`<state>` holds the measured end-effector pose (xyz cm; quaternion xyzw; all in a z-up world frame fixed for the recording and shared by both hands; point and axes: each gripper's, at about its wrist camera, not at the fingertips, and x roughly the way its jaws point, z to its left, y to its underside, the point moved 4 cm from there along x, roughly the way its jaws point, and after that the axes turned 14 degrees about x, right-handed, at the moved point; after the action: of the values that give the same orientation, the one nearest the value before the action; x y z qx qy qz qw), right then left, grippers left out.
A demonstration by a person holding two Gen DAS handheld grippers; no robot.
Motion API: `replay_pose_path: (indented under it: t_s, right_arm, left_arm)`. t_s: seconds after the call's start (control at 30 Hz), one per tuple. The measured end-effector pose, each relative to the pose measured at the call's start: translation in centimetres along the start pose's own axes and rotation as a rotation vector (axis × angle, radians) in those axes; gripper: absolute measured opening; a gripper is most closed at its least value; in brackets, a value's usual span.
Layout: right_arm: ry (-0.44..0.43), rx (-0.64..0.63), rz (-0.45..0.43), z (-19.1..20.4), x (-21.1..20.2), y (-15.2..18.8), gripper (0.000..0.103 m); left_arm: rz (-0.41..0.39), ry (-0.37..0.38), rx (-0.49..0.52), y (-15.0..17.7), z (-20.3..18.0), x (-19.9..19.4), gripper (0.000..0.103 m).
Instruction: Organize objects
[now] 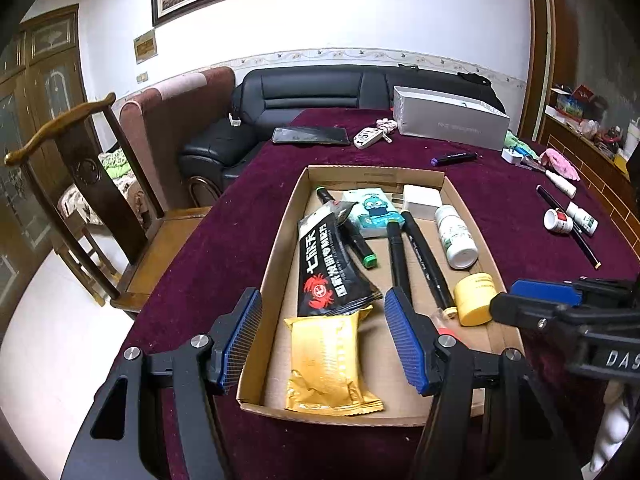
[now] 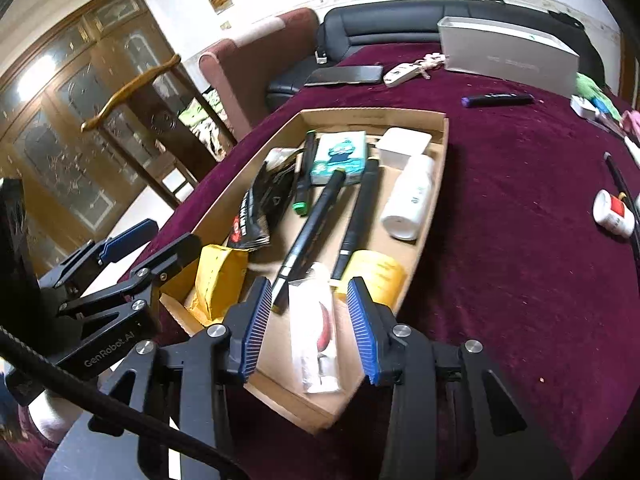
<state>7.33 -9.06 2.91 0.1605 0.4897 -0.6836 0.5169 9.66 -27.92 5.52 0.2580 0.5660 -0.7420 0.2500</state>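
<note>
Left wrist view: my left gripper (image 1: 324,336) hangs with its jaws apart and empty over the near end of the box (image 1: 472,220), above the gold packet (image 1: 326,364) lying inside. My right gripper (image 2: 310,328) hovers over the box too, jaws apart, the clear packet (image 2: 316,332) lying loose below, untouched.

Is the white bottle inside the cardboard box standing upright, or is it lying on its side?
Lying on its side. The white bottle rests lengthwise on the floor of the cardboard box, along its right wall.

Matt cardboard tray (image 1: 298,196); plush maroon tablecloth (image 1: 224,240).
</note>
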Motion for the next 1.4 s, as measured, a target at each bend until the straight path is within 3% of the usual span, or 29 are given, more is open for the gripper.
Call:
replay_pose_path:
  t_s: [0.5, 0.77, 1.1, 1.4]
  right_arm:
    - [-0.029, 0.142, -0.088, -6.2, -4.9, -0.2, 0.050]
    - [0.048, 0.255, -0.173, -13.9, -9.5, 0.1, 0.050]
    - [0.185, 0.480, -0.294, -26.0, -16.1, 1.1, 0.051]
    - [0.194, 0.545, -0.309, -29.7, -17.0, -0.1, 0.051]
  left_arm:
    - [0.003, 0.008, 0.104, -1.7, -4.7, -1.7, 0.064]
    - [0.023, 0.174, 0.102, -2.7, -8.0, -2.0, 0.064]
    - [0.064, 0.396, 0.168, -4.7, -15.9, -0.8, 0.064]
    - [0.059, 0.429, 0.303, -9.1, -21.7, 2.3, 0.064]
